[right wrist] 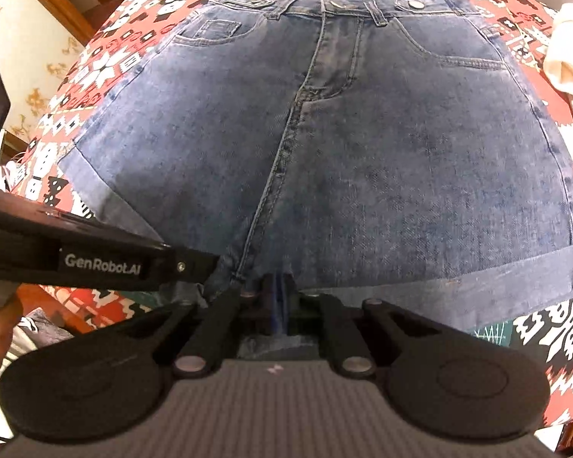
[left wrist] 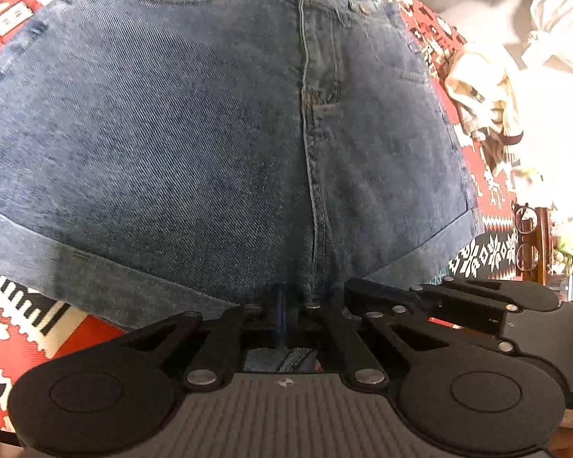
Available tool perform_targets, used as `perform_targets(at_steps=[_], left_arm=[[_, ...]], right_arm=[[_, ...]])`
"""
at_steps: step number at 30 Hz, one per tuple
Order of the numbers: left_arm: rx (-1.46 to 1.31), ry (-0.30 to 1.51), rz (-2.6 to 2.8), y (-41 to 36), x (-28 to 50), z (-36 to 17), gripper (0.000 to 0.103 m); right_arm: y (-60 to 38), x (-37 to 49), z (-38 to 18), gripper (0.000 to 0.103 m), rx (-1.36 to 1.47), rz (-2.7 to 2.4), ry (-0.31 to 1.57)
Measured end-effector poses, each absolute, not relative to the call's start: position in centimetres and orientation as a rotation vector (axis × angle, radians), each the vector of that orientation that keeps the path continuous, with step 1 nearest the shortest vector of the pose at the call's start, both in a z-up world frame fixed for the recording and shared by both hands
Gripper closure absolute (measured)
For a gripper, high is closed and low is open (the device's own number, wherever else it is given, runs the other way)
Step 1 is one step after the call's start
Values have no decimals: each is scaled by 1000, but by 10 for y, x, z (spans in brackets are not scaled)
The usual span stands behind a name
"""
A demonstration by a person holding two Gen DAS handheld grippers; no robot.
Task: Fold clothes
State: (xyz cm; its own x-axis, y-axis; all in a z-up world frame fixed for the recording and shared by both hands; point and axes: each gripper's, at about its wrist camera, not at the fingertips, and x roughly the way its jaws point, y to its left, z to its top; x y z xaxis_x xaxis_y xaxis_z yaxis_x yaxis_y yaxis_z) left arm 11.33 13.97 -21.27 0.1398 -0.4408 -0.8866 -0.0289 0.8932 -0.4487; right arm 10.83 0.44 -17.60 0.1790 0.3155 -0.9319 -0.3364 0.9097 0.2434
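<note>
Denim shorts (right wrist: pixel 363 152) hem pinched in both grippers' closed jaws

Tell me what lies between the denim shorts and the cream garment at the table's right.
Only a bare strip of the patterned tablecloth separates the denim shorts from the cream garment, seen in the right wrist view.

Both views were well lit and mostly sharp. Heavy fisheye bulge, dark vignette at corners. Left wrist view blew out at the right, over the pale cloth (left wrist: pixel 489 87). Denim shorts (right wrist: pixel 363 145) were evenly lit, soft shadow below.
</note>
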Motion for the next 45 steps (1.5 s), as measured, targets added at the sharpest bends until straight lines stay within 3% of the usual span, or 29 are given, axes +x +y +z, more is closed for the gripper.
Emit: perform_targets(at_steps=[8, 21, 38, 42, 45], left_arm=[[-422, 1305, -205, 173, 120, -196, 103], [-441, 1366, -90, 212, 116, -212, 101], [-437, 1344, 20, 264, 119, -203, 100], [-455, 1315, 63, 285, 120, -197, 97], [-476, 1276, 109, 307, 118, -192, 88]], right_arm=[[23, 125, -147, 96, -4, 465, 1240], [79, 130, -182, 96, -73, 457, 1381], [126, 147, -183, 95, -92, 458, 1349], [133, 153, -181, 95, -84, 463, 1336], [139, 156, -179, 95, -85, 470, 1331]])
